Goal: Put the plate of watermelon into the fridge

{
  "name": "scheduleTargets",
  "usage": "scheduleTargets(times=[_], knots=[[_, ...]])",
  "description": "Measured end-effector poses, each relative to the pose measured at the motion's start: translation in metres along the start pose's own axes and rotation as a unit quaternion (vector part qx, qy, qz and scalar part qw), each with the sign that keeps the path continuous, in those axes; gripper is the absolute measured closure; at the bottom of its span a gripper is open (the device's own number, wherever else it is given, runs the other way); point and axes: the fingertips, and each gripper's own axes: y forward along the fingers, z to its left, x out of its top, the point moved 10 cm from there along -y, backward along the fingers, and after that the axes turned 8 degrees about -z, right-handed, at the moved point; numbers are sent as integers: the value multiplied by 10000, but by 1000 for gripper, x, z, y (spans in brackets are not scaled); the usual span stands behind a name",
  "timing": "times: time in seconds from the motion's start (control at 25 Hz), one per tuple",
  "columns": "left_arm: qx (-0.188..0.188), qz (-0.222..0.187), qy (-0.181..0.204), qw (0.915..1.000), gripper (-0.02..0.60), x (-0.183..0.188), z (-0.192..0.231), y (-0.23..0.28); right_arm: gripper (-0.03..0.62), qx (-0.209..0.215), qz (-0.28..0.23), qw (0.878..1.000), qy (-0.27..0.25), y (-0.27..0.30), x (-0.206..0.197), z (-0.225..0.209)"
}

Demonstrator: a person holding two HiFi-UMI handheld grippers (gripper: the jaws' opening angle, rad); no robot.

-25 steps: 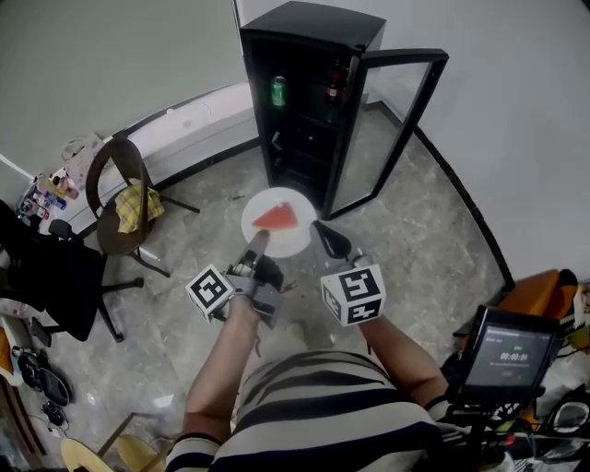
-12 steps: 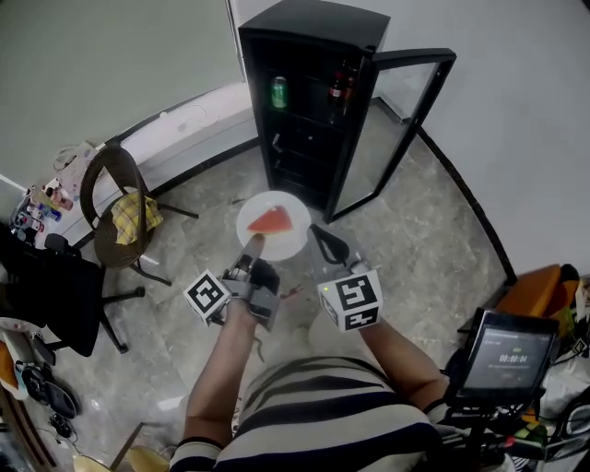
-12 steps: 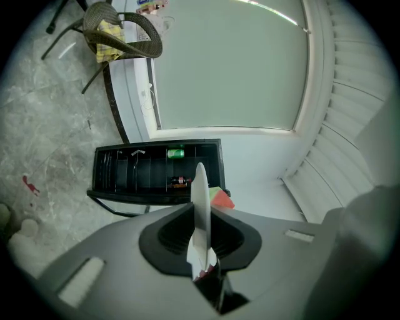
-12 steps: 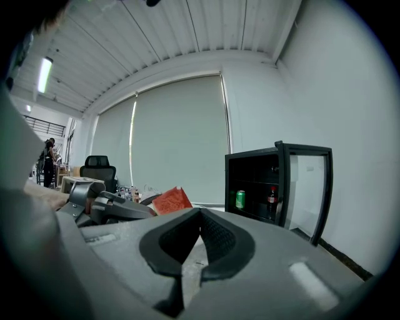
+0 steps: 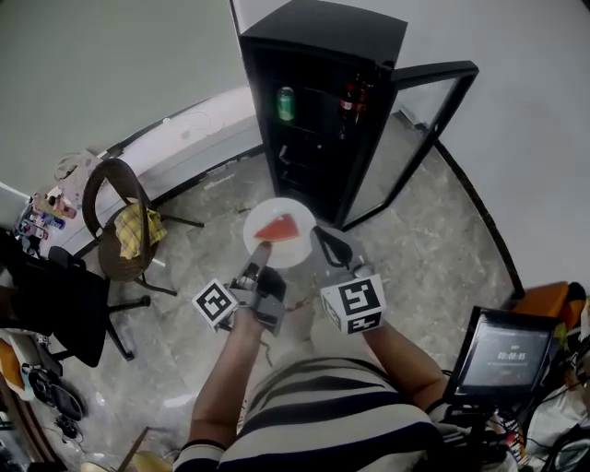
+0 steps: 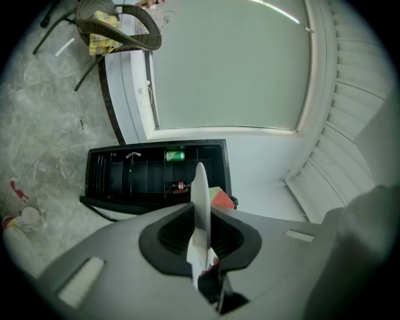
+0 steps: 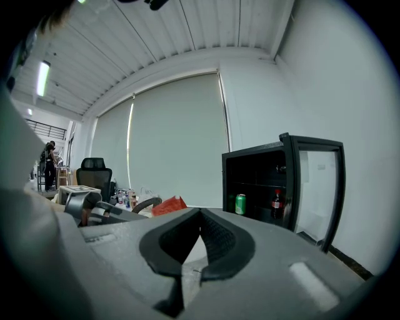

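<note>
Soft, even room light, no hard shadows; the tall black fridge (image 5: pixel 323 28) is dim inside. A long white ceiling lamp (image 7: pixel 42 77) glows. Gripper views bulge, with black corners and blurred foregrounds.

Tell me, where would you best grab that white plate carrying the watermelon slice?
By its thin rim on the near side, coming in level, jaws above and below. The plate is flat, and the watermelon sits mid-plate, leaving the edge bare; the left gripper grips there.
</note>
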Motion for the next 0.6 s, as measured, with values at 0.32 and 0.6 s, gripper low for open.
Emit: scheduleTargets(times=[0.32,0.6], knots=[[-145,-39,-4,9999,555,10,7,62,594,113,-44,9999,-53,48,-2,-36],[-78,-112,134,9998,555,24,4,109,594,143,-61,9999,-28,81,-1,-70]])
